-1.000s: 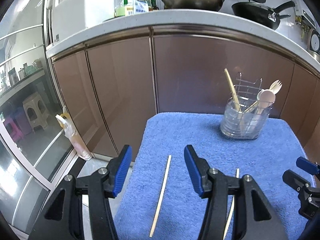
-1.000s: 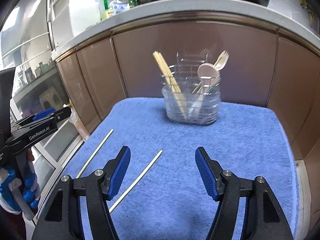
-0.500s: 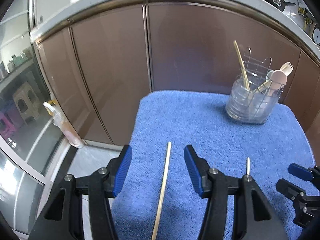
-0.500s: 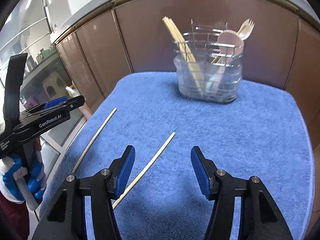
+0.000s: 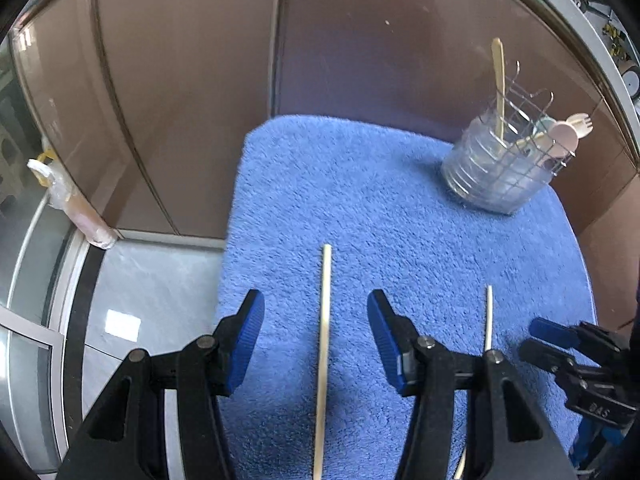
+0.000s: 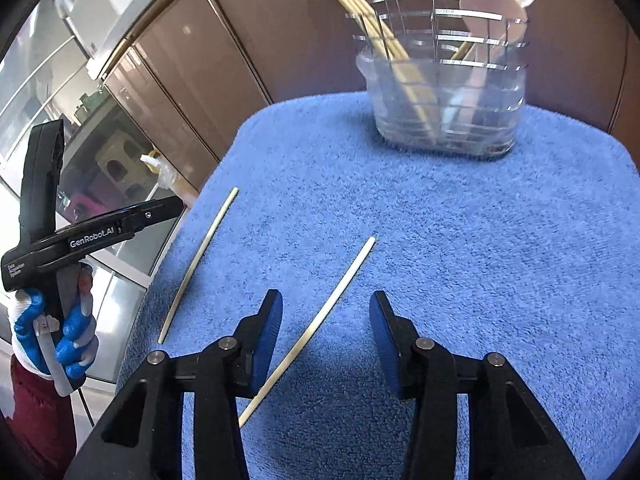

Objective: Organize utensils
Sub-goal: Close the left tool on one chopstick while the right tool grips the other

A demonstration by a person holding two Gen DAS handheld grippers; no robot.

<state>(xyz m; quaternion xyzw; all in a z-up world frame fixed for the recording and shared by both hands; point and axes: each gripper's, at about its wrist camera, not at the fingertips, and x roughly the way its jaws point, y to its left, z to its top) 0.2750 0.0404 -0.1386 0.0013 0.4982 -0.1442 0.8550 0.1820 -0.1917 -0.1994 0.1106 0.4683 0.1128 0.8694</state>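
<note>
Two pale chopsticks lie on the blue towel [image 5: 360, 200]. The left one [image 5: 325, 320] runs between the blue pads of my left gripper [image 5: 314, 320], which is open and not touching it. The right chopstick [image 6: 320, 316] lies slanted between the pads of my right gripper [image 6: 325, 312], closer to the left pad [image 6: 268, 336]. Its jaws are closing, and the pads still stand clear of the stick. A clear utensil holder [image 6: 444, 92] with a wire rack stands at the towel's far end. It holds chopsticks, a pink spoon [image 6: 492, 4] and a spork.
Brown cabinet doors [image 5: 360, 40] rise right behind the towel. The towel's left edge drops to a grey floor [image 5: 152, 280] and glass panels. A gloved hand [image 6: 52, 332] holds the left gripper [image 6: 168, 206] over that edge. The right gripper [image 5: 534, 338] shows at the right.
Both grippers have tipped downward and sunk toward the towel, each over its chopstick. The right jaws have narrowed. The countertop and pans have left the views.
</note>
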